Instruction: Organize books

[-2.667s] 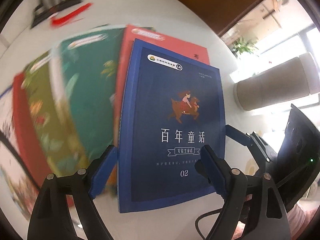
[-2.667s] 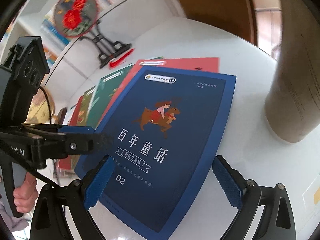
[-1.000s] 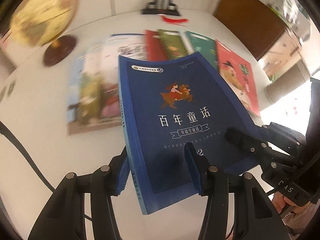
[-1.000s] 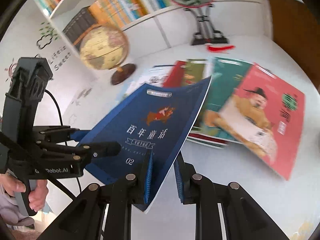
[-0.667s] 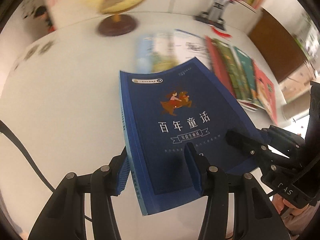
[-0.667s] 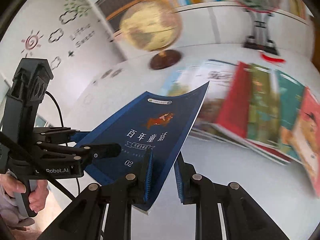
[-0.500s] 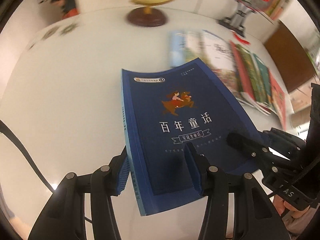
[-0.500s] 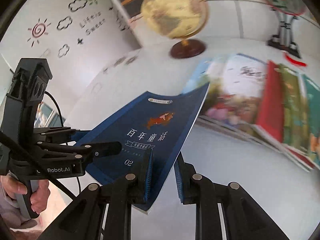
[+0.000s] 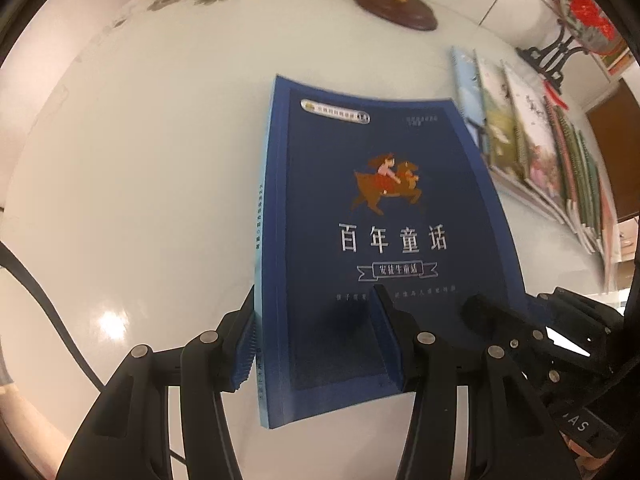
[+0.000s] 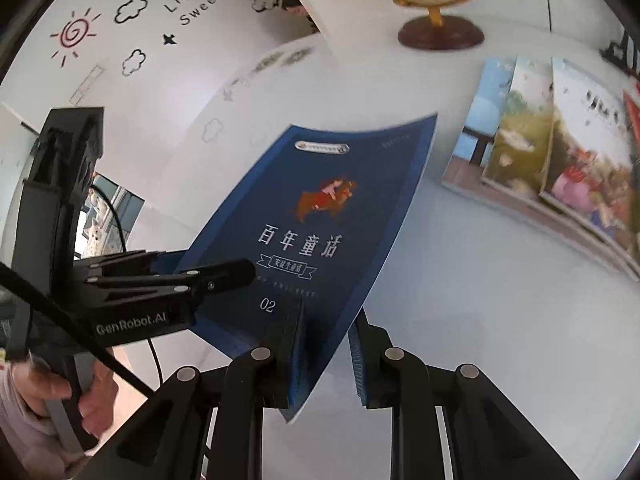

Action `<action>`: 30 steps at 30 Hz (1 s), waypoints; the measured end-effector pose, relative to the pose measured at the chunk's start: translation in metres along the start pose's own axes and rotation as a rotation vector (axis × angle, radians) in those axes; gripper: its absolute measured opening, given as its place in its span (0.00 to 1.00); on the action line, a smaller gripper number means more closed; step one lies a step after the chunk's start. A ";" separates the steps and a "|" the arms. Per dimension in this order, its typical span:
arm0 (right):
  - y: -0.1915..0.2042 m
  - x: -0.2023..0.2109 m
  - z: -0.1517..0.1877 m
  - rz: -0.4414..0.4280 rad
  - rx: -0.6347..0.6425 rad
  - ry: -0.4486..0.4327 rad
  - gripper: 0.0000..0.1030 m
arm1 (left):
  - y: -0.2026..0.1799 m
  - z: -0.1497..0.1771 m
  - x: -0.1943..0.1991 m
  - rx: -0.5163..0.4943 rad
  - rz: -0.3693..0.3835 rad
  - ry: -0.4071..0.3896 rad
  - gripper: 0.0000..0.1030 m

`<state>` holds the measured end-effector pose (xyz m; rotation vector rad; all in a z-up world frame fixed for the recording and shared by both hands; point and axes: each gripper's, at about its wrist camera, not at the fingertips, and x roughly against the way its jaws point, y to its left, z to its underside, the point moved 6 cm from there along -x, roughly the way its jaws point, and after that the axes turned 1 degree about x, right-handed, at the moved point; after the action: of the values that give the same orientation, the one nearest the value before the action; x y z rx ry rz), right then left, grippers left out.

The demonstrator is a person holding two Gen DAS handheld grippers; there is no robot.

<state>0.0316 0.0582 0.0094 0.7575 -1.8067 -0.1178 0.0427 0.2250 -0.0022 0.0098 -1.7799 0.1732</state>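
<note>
White table (image 9: 140, 160): globe (image 9: 396, 4) on brown base, fanned row of books (image 9: 536, 136), fan stand (image 9: 560, 52).

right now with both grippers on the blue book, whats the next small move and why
Probably lower it flat onto the bare white table and only then let go. The blue book hangs in the air, bowed, with the left gripper clamped across its spine corner and the right gripper on the opposite edge, well clear of the fanned row of books.

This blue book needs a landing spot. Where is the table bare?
The white table is bare left of the blue book, out to its rim and back to the globe base. The fanned books crowd the right.
</note>
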 end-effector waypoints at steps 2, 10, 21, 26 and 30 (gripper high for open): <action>-0.001 -0.009 -0.002 0.004 -0.018 0.022 0.20 | 0.006 0.001 -0.004 0.007 -0.015 0.011 0.47; -0.011 -0.029 -0.001 -0.045 -0.085 0.096 0.24 | 0.027 -0.004 -0.012 0.061 -0.118 0.065 0.57; -0.042 0.048 0.002 0.002 -0.147 0.031 0.43 | -0.049 -0.025 0.062 0.150 0.073 0.088 0.60; -0.051 0.109 -0.009 -0.025 -0.187 -0.078 0.48 | -0.113 -0.040 0.101 0.135 0.229 0.028 0.60; -0.063 0.151 -0.012 -0.033 -0.214 -0.156 0.51 | -0.164 -0.052 0.111 0.156 0.407 0.063 0.61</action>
<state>0.0428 -0.0705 0.1100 0.6397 -1.8925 -0.3954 0.0854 0.0787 0.1350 -0.2449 -1.6851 0.5984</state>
